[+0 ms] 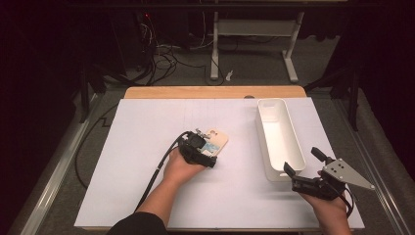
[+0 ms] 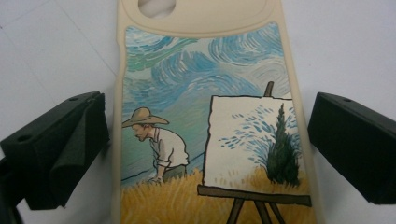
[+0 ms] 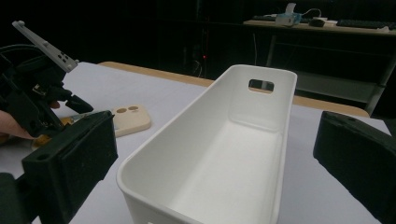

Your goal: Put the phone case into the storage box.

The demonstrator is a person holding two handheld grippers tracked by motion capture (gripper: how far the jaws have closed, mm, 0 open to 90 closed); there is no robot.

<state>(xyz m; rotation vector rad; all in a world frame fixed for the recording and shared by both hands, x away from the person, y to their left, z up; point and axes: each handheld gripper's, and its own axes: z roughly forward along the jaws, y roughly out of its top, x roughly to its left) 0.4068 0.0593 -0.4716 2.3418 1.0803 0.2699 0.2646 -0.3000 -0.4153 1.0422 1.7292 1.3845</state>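
- Lying flat on the white table cover [image 1: 147,196], left of centre, the phone case [image 2: 210,140] shows its painted back up; cream rim, camera cut-out at the far end; that flatness leaves both long edges free to pinch
- left gripper [image 2: 205,149] poised low over it, jaws wide and straddling the case's sides, not touching; looks set to close across the width
- white bin [image 1: 279,142] stands right of centre, empty, long side running away from the person; likely the destination
- right gripper [image 1: 301,169] hovers at the bin's near end, jaws wide, holding nothing; probably ready to steady it
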